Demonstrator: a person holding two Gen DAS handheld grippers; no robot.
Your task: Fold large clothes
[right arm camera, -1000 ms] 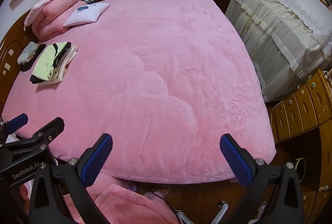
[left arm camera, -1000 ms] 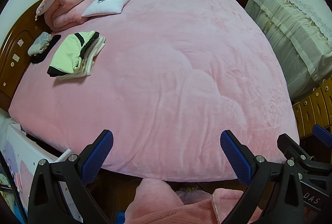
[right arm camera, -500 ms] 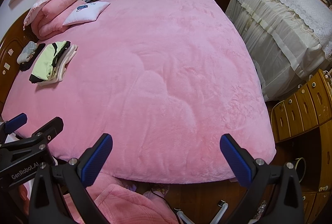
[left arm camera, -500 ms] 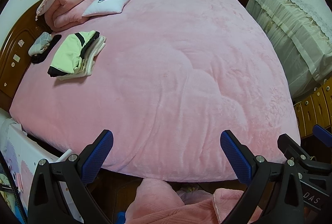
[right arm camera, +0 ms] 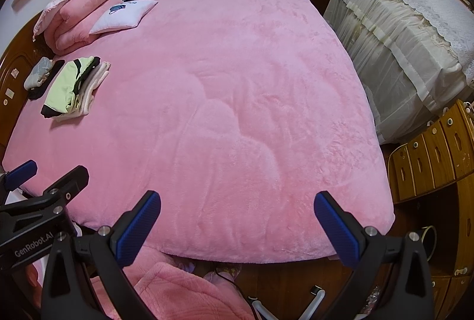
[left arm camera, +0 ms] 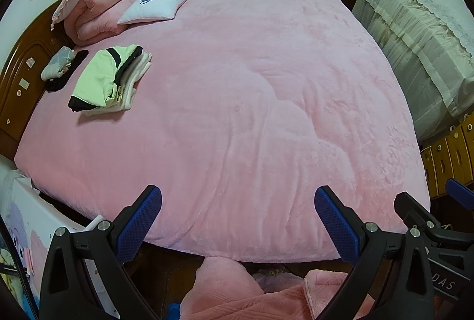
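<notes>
No garment lies spread on the bed (left arm camera: 251, 89); the step in hand looks like fetching the next piece. A folded stack (left arm camera: 109, 80) sits near the headboard side, while a pink fleecy garment (left arm camera: 237, 296) bunches low at the near bed edge, under both tools. The left gripper (left arm camera: 237, 219) and right gripper (right arm camera: 237, 222) hover side by side above that edge, both spread wide and holding nothing, aimed across the bed. The next move probably calls for dropping to the pink garment and pinching it
</notes>
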